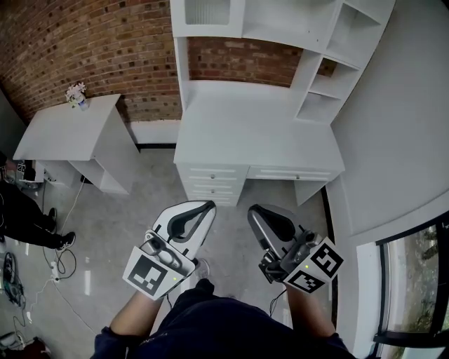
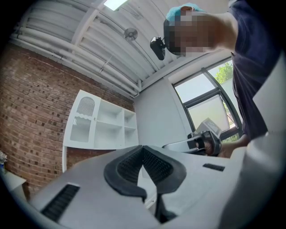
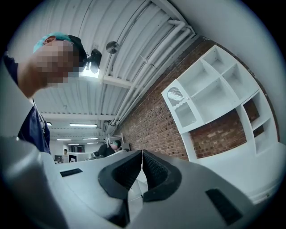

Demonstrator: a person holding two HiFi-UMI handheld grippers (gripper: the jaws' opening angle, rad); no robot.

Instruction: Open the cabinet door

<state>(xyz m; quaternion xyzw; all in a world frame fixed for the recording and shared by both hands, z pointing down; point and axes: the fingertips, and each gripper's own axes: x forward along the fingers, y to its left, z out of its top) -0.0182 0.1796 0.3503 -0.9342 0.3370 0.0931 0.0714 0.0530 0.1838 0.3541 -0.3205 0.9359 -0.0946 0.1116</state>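
The cabinet door (image 1: 208,12) is the top-left panel of the white hutch (image 1: 302,31) that stands on the desk (image 1: 252,130). In the head view the top edge of the frame cuts it off, so I see only its lower part there. The left gripper view shows it better (image 2: 83,117): a tall, narrow door, long axis upright, with an arched slatted panel above a pane. It looks closed, flush with the open shelves beside it.

From both grippers the door lies ahead and well above, across bare floor and the full depth of the desk top. It sits toward the left side of the hutch, so I judge the left gripper (image 1: 208,205) the nearer one, though both are well apart from it. The right gripper (image 1: 252,210) lines up more with the open shelves.

Both grippers have their jaws pressed together with nothing between the pads, which their own views show plainly.

I cannot make out a handle or knob on the door, nor which side carries the hinges; it is too small in every view.
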